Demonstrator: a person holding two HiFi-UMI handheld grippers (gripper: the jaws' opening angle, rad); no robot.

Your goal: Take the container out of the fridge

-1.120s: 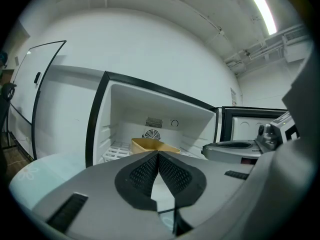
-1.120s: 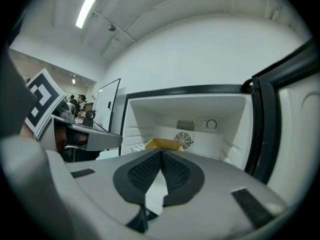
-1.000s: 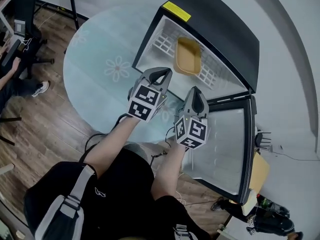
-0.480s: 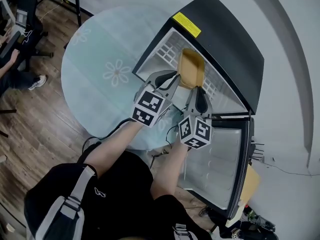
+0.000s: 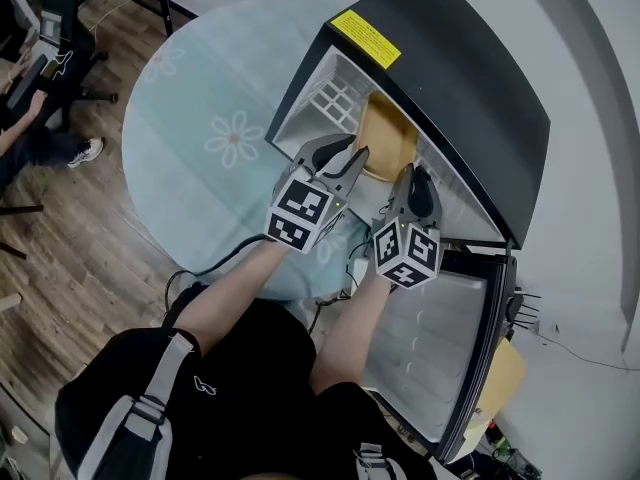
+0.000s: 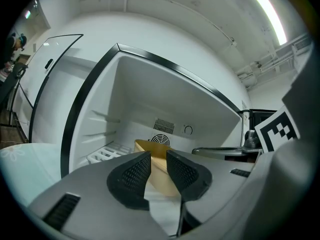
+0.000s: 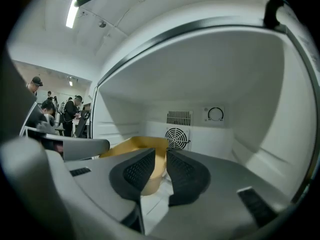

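While the left tool [image 5: 347, 155] and right tool [image 5: 419, 177] hang at the open mini-fridge [image 5: 455, 78], jaws narrowly apart on nothing, the tan container [image 5: 388, 133] sits inside just ahead; it looks light, stiff, thin-walled; its near rim seems the likeliest hold.

We are looking down at a wood-plank floor [image 5: 80, 268] stretching along the left, a round pale-blue table [image 5: 200, 78] with daisy prints standing on it, a plain white wall [image 5: 590, 98] curving along the right, a long ceiling strip light [image 6: 272, 15] glowing overhead.
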